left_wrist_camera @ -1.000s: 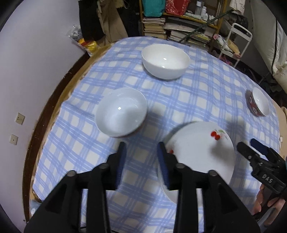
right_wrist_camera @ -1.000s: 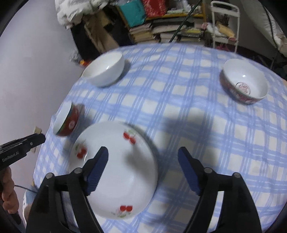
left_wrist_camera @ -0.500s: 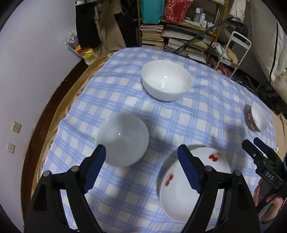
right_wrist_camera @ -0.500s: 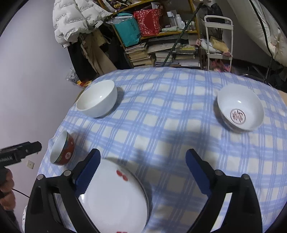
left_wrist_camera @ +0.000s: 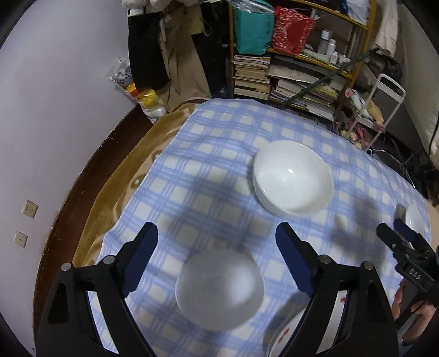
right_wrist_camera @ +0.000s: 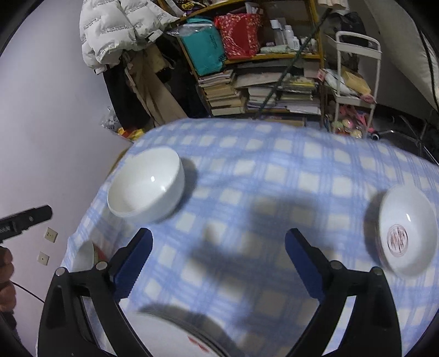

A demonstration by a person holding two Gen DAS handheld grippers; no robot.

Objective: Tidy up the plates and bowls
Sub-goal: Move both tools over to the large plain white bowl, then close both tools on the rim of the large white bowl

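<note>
1. Left gripper [left_wrist_camera: 216,261] spread wide, jaws just opened further, nothing pinched; blue-padded fingers [left_wrist_camera: 142,261] hovering above a blue checked tablecloth [left_wrist_camera: 208,170].
2. Blurred small bowl [left_wrist_camera: 219,288] on the cloth, seen between and below the left fingers, not touched by them.
3. Large white bowl [left_wrist_camera: 293,178] farther out on the cloth, upright, well apart from the small one.
4. Cherry-printed plate [left_wrist_camera: 288,332] at the bottom edge, partly hidden behind the left gripper's right finger.
5. Right gripper [right_wrist_camera: 218,263] likewise spread wide, jaws just opened, holding nothing; bare cloth in the gap.
6. In the right wrist view: large white bowl [right_wrist_camera: 145,186] far left, a white bowl with a red emblem [right_wrist_camera: 406,233] far right, plate rim [right_wrist_camera: 175,332] low in frame, blurred.
7. Small bowl's rim [right_wrist_camera: 83,255] peeking out behind the right gripper's left finger.
8. Beyond the table: bookshelf [left_wrist_camera: 288,79] stacked with books, white cart [right_wrist_camera: 354,74], white puffer jacket [right_wrist_camera: 118,24] hanging, brown blanket [left_wrist_camera: 126,178] under the cloth's edge.
9. Person's hand [left_wrist_camera: 411,313] at the left view's right edge.
</note>
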